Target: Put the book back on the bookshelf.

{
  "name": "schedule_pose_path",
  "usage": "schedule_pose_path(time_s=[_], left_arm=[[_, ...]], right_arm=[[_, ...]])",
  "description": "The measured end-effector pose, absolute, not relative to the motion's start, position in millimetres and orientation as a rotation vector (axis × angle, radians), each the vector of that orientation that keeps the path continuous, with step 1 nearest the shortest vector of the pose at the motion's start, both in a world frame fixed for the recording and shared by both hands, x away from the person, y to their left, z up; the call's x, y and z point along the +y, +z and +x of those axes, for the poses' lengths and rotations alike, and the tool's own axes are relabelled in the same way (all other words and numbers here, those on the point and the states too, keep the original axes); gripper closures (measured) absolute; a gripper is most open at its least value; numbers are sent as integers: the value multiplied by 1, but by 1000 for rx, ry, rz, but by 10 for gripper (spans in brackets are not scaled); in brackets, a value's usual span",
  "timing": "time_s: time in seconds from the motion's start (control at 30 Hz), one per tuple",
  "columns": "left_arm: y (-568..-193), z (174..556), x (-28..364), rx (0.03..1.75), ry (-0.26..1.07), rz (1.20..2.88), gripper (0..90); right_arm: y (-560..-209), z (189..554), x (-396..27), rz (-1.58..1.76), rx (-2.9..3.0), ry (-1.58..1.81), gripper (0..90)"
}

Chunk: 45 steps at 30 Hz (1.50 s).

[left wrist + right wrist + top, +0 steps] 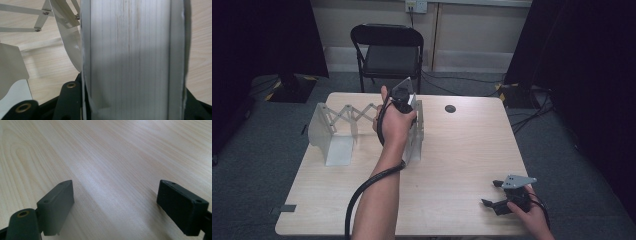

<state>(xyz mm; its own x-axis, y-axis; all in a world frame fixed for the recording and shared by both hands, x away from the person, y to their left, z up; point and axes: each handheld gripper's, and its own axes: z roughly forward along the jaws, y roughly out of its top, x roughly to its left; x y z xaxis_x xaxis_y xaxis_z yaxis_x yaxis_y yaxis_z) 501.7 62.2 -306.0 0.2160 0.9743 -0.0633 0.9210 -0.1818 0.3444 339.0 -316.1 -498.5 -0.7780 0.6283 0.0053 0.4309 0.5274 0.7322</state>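
Nearest to the person, the right gripper (pixel 495 200) rests low over the light wooden table (pixel 452 150) at its near right part, held by the right hand (pixel 532 217). Its two black jaws are spread wide, and in the right gripper view nothing is between them except bare wood grain.

Further away, past the middle of the table, the left gripper (pixel 404 102) is held upright by the left hand (pixel 393 125). Its jaws are pressed on the right end plate (pixel 132 60) of the pale grey metal expandable file rack (pixel 362 127), which stands on the table and stretches out to the left of this gripper. In the left gripper view the plate runs straight up between the jaws, and the scissor-like thin metal links (pixel 40 20) and the other curved dividers lie to its left, partly extended.

I judge that the step in hand is changing the width of the rack by moving this end plate. The next move probably calls for a firm grip and a straight pull or push along the table, so the links fold evenly. The free right gripper could hold the far left end, otherwise the whole rack may slide.

Behind the table stands a black folding chair (pixel 389 55).
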Motion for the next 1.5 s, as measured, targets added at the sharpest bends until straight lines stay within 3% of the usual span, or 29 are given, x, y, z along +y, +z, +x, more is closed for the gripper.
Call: schedule_pose_path(time_s=[1.5], left_arm=[[-317,509,62,1869,280,2149,516]], right_arm=[[-498,339,-316,886,2512,1093,136]])
